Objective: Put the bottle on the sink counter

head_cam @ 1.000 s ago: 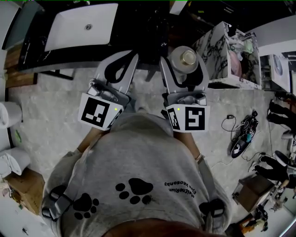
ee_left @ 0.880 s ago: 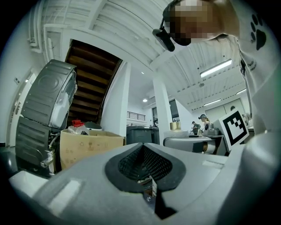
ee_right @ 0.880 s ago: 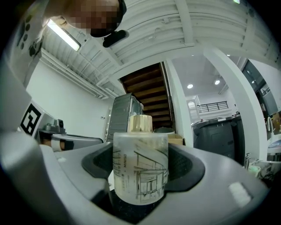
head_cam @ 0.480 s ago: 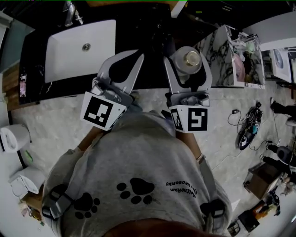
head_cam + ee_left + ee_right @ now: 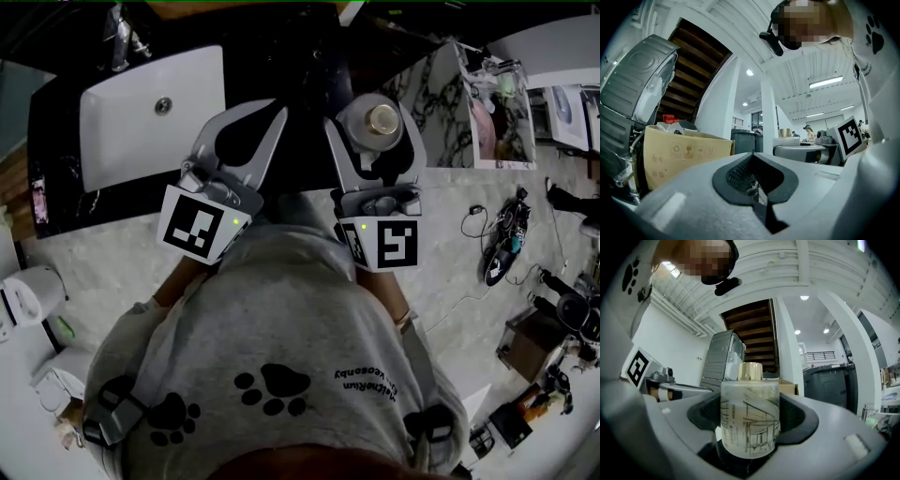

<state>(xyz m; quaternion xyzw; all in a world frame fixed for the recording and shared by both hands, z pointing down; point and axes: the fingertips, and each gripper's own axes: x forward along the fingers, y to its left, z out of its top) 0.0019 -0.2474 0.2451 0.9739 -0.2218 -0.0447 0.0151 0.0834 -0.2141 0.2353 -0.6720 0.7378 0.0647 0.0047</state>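
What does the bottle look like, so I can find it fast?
Find the white sink in the black counter, then look right to the right gripper. Standing upright between its jaws is the bottle. It is round and cloudy white with a gold cap and thin black line drawings, and nothing else nearby looks like that.

My head view is dim, the black counter [image 5: 56,159] nearly lost in shadow. Both gripper views are bright from ceiling strip lights [image 5: 826,82] and bulge at the rims; my near jaws look perhaps slightly soft.
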